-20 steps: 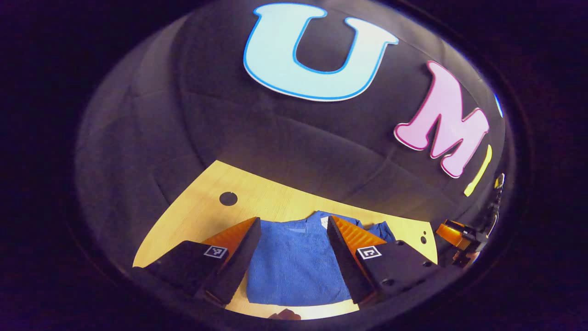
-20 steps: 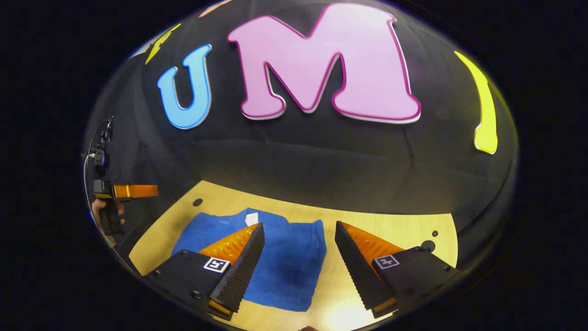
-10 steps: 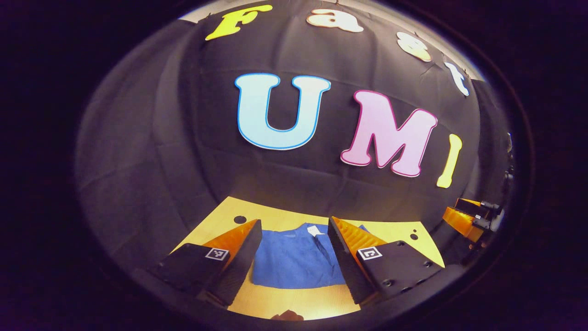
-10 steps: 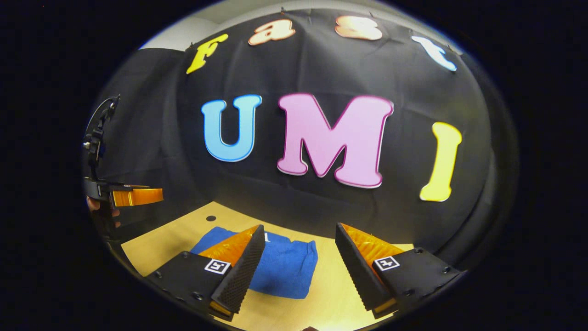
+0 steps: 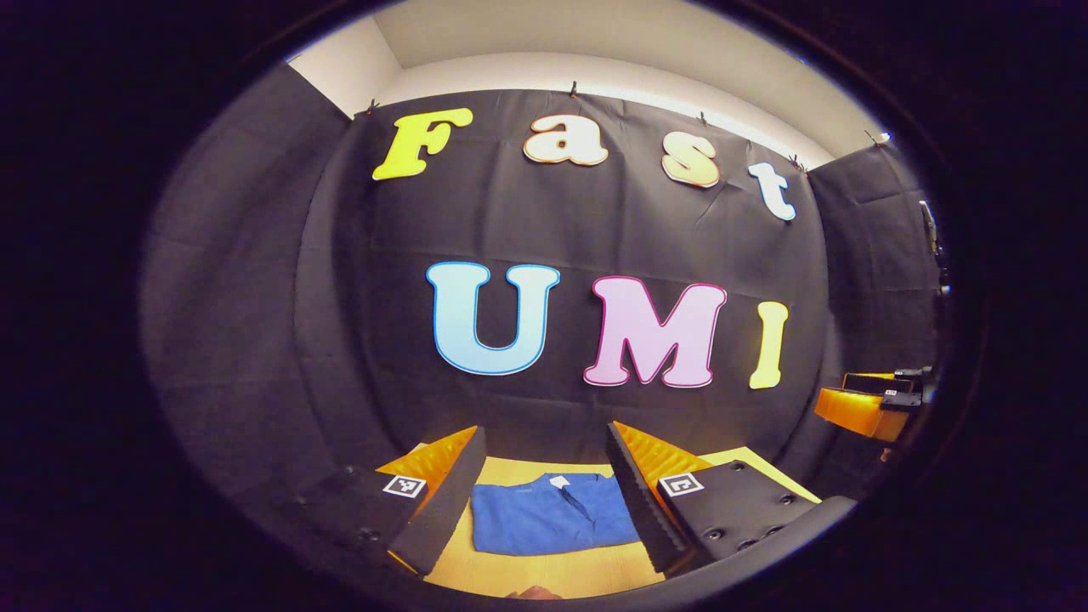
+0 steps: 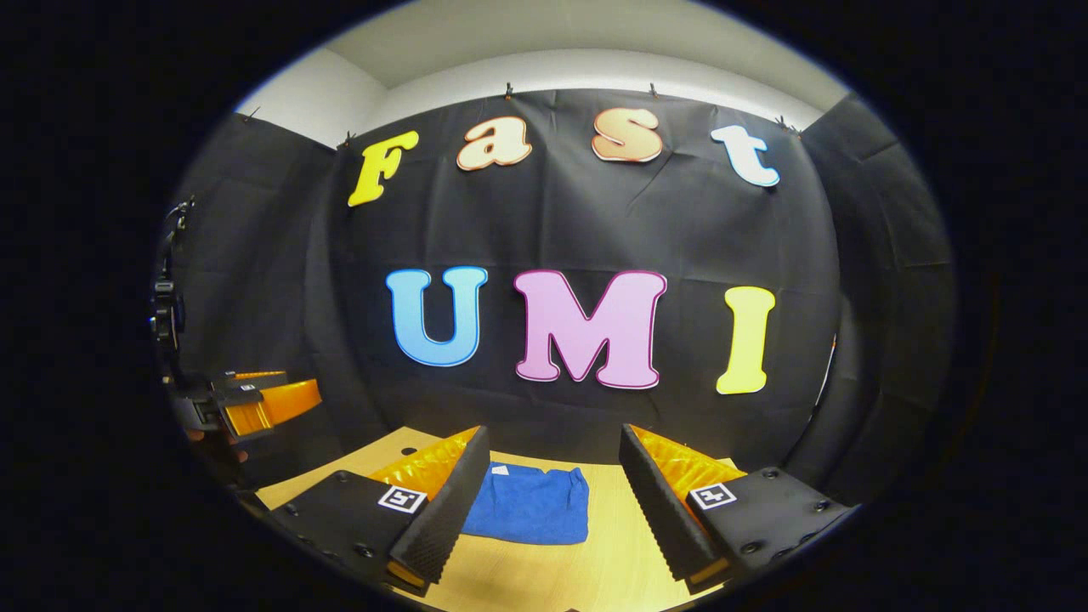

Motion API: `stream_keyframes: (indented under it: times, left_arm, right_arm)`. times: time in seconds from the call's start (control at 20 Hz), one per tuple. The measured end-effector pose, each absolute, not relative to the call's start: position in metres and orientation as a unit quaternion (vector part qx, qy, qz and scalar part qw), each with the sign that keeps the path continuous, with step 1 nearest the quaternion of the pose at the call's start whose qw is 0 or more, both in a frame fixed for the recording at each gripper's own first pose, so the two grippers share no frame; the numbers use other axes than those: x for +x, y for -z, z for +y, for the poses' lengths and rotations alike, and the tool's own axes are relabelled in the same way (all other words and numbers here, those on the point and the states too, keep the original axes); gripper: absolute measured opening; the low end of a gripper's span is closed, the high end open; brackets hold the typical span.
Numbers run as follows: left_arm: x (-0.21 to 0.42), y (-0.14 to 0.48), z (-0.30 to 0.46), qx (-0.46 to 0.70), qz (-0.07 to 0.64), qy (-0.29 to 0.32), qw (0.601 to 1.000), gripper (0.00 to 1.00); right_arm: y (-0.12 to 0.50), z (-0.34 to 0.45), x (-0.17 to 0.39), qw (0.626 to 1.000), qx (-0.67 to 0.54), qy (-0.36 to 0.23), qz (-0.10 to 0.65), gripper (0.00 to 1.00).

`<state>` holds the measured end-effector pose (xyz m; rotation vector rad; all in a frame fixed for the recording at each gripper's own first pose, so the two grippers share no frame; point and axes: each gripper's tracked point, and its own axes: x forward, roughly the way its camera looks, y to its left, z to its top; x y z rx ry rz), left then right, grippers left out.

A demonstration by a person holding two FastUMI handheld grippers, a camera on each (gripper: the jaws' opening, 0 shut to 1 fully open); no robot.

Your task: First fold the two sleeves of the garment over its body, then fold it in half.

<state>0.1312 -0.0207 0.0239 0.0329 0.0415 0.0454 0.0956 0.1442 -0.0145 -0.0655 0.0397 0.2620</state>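
A blue garment (image 5: 551,520) lies folded into a compact rectangle on the wooden table (image 5: 552,574), a small white tag at its far edge. In the left gripper view my left gripper (image 5: 544,497) is open and raised well above and in front of it, nothing between its fingers. The right gripper view shows the same blue garment (image 6: 529,510) on the table (image 6: 612,544), with my right gripper (image 6: 552,493) open and held high over it. The left gripper (image 6: 255,404) also appears at the far left of that view, and the right gripper (image 5: 867,404) at the far right of the left gripper view.
The black cloth wall (image 6: 595,255) stands right behind the table's far edge. Small dark holes (image 6: 403,451) mark the tabletop near its far left corner. Bare wood lies to the right of the garment.
Both grippers have pulled up and back from the garment, tilting from looking down at it to looking level at the wall. The garment appears smaller and lies still.
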Motion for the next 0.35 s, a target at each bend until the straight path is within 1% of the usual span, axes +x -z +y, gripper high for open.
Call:
stream_keyframes:
  times: [0.05, 0.1, 0.2, 0.25, 0.3, 0.35]
  left_arm:
    - [0.122, -0.032, -0.024, 0.015, 0.008, -0.026, 1.0, 0.8]
    - [0.112, -0.039, -0.03, 0.015, -0.004, -0.026, 1.0, 0.83]
    - [0.095, -0.05, -0.043, 0.021, -0.027, -0.036, 0.999, 0.82]
    - [0.09, -0.053, -0.05, 0.025, -0.029, -0.046, 0.998, 0.82]
    - [0.083, -0.056, -0.058, 0.028, -0.03, -0.052, 0.998, 0.8]
    - [0.079, -0.059, -0.067, 0.027, -0.035, -0.051, 0.998, 0.8]
  right_arm:
    - [0.007, 0.145, 0.088, 0.991, -0.025, -0.135, 0.011, 0.96]
    - [-0.002, 0.139, 0.082, 0.991, -0.024, -0.134, 0.002, 0.86]
    - [-0.017, 0.126, 0.074, 0.991, -0.026, -0.127, -0.017, 0.85]
    - [-0.017, 0.125, 0.071, 0.991, -0.027, -0.132, -0.013, 1.0]
    - [-0.017, 0.125, 0.063, 0.99, -0.026, -0.141, -0.013, 0.86]
    - [-0.021, 0.121, 0.062, 0.989, -0.031, -0.146, -0.021, 0.86]
